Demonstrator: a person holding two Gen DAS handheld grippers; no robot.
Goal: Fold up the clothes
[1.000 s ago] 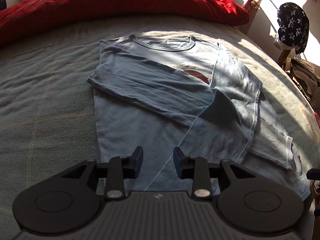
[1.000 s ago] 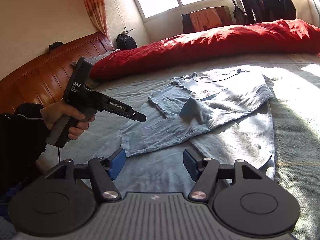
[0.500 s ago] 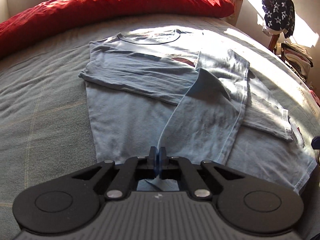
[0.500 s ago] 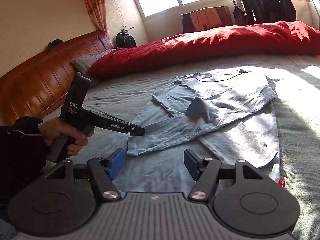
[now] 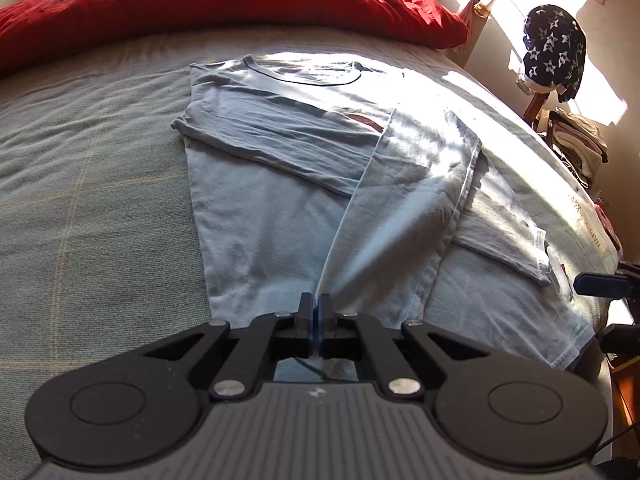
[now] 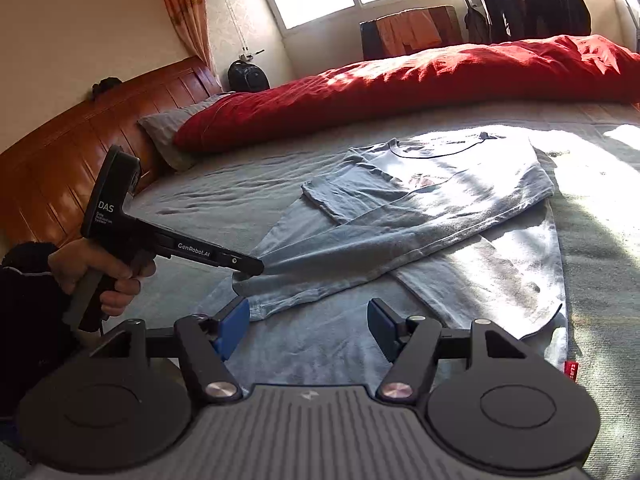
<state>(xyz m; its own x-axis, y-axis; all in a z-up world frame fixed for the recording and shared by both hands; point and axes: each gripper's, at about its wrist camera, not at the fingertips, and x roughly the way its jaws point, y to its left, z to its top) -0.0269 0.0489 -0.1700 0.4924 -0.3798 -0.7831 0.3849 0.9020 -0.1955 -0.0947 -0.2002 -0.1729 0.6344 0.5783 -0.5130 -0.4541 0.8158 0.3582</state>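
Note:
A light blue long-sleeved shirt (image 5: 260, 216) lies flat on the bed, collar toward the red quilt, with both sleeves folded across its front. My left gripper (image 5: 319, 312) is shut on the cuff end of one sleeve (image 5: 400, 208), which runs taut from the pads up across the shirt. In the right wrist view the same left gripper (image 6: 256, 268), held by a hand, pinches that sleeve (image 6: 360, 248) just above the shirt (image 6: 500, 276). My right gripper (image 6: 308, 322) stands open low over the shirt's hem area, with only flat cloth behind the gap.
A red quilt (image 5: 224, 4) lies along the bed's far side, with a grey pillow (image 6: 164, 132) and wooden headboard (image 6: 52, 168) on the left. A chair with a starred garment (image 5: 554, 48) and stacked clothes (image 5: 576, 140) stands beside the bed. Grey-green bedspread (image 5: 88, 200) surrounds the shirt.
My left gripper went from open to shut on the sleeve's cuff and has drawn the sleeve straighter toward the hem. The right gripper has stayed open and in place.

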